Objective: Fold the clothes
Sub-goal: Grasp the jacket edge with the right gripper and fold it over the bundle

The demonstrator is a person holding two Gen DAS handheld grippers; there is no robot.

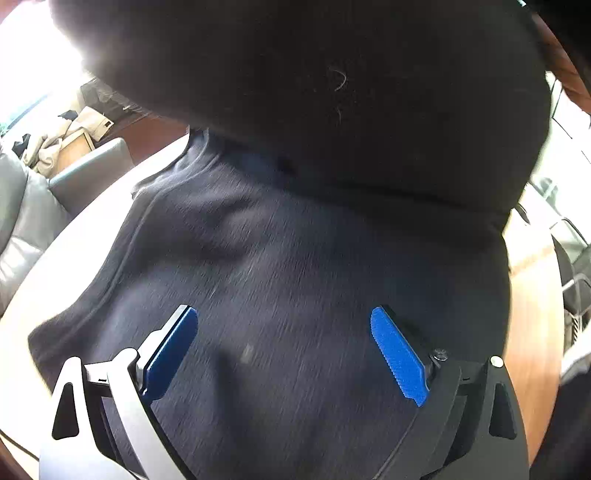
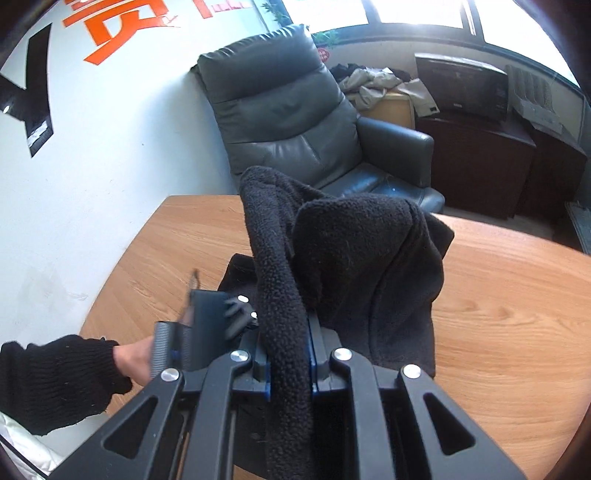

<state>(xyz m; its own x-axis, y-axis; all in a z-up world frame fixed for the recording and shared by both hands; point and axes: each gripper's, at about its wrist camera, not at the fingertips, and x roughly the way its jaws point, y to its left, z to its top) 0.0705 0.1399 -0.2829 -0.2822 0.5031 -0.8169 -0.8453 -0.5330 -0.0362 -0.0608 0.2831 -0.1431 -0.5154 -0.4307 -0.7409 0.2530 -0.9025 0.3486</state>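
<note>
the right gripper (image 2: 289, 363) was clamped on a thick rolled edge of the black fleece garment (image 2: 354, 258), its jaws pressed against the cloth from both sides. from that grip the garment rose in a peaked hump above the wooden table (image 2: 509, 295), while its lower part lay spread on the tabletop. to the left, the left gripper (image 2: 207, 317) appeared blurred at the garment's near edge, carried by the person's left hand (image 2: 133, 360) in a black knitted sleeve (image 2: 55, 380).

in the left wrist view, the left gripper (image 1: 284, 354) stood with its blue pads (image 1: 397, 354) wide apart and nothing between them, poised over the dark cloth (image 1: 288, 258) lying flat on the table (image 1: 532, 314). a lifted fold of the same cloth (image 1: 314, 92) hung close above and filled the upper field.

behind the table stood a grey leather armchair (image 2: 291, 110) against a white wall with orange lettering (image 2: 110, 33). a heap of light clothes (image 2: 384, 85) lay on a cabinet beside a dark box (image 2: 461, 85).
</note>
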